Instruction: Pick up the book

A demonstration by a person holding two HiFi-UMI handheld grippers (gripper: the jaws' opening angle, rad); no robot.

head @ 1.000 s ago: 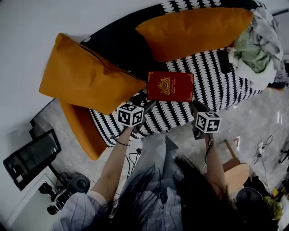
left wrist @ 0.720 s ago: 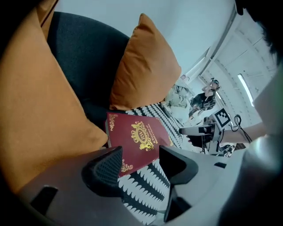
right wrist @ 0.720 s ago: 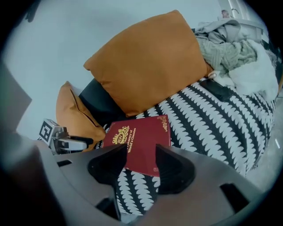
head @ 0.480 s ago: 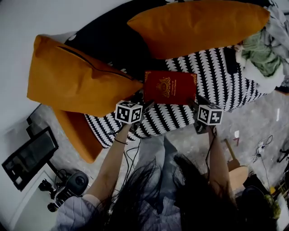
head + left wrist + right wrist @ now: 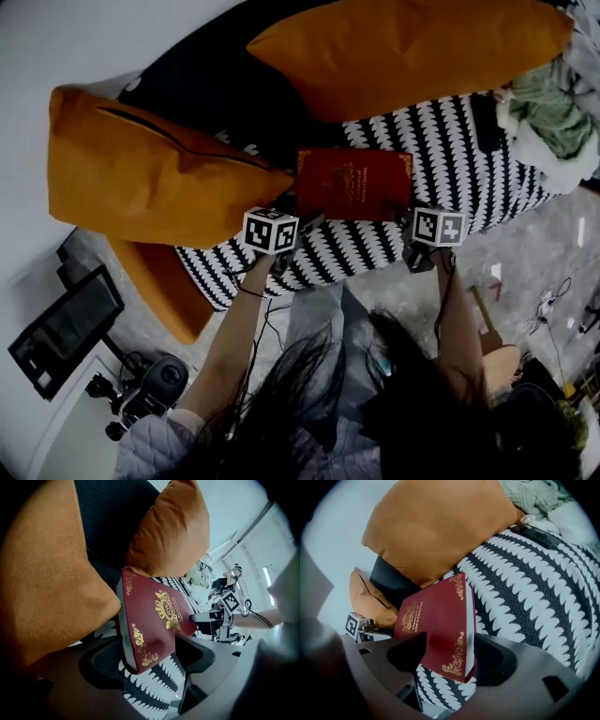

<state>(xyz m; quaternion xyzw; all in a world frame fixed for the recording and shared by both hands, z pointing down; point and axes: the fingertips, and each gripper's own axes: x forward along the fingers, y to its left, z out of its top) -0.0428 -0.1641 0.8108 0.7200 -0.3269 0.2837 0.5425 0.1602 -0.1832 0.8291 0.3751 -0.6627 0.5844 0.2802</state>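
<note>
— Entry one, the book?
— Book [image 5: 354,184]: red, gilt ornament, lying flat over the desk [image 5: 469,155] near its front edge. My left tongs [image 5: 150,644] are clamped on one near corner and my right tongs [image 5: 450,641] on the other.
— Edges and clearance?
— The left short edge is just beside the side cushion [image 5: 141,169], orange. The back cushion [image 5: 403,52], also orange, is behind, with a dark gap between. To the right there is open seat as far as the clothes heap [image 5: 553,122].
— Surface and room?
— The desk is an upholstered seat, black with white scallops. Grey floor [image 5: 534,244] lies in front and a white wall [image 5: 56,37] behind.
</note>
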